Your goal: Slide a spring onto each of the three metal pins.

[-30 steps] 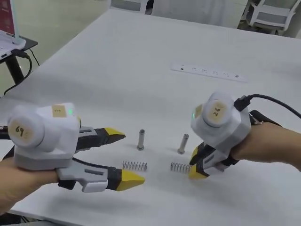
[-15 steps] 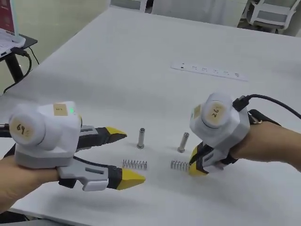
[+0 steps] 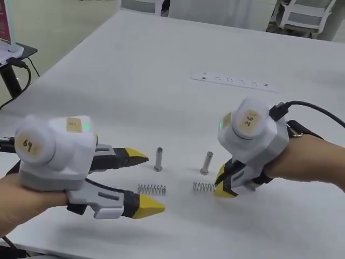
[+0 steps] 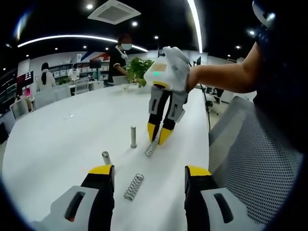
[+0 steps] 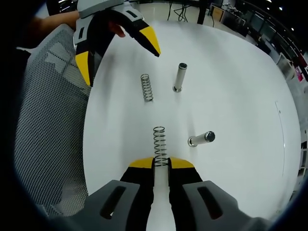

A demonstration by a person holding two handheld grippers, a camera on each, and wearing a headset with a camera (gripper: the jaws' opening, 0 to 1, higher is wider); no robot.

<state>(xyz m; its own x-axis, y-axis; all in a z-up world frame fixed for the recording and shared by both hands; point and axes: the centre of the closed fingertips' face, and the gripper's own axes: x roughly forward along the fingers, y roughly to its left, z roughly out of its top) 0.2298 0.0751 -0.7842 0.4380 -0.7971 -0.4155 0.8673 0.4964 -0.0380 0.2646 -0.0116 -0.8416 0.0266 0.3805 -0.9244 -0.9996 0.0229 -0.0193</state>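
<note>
My right gripper [image 5: 161,163] is pinched almost closed on the near end of the right spring [image 5: 159,142], which lies flat on the table [image 5: 231,86] beside the right pin [image 5: 201,138]. My left gripper [image 4: 149,171] is wide open and empty above the left spring [image 4: 134,186]. The springs look light, squashy and likely to roll, so I'd take 1 by its end coils with a gentle squeeze.

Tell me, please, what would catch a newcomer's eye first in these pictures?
The right gripper stands out first: its yellow-tipped jaws are shut on one end of a spring near the table's front edge. Facing it, the left gripper is wide open, with a second spring lying on the white table between its tips. Just behind the springs, a metal pin and another pin stand upright.
</note>
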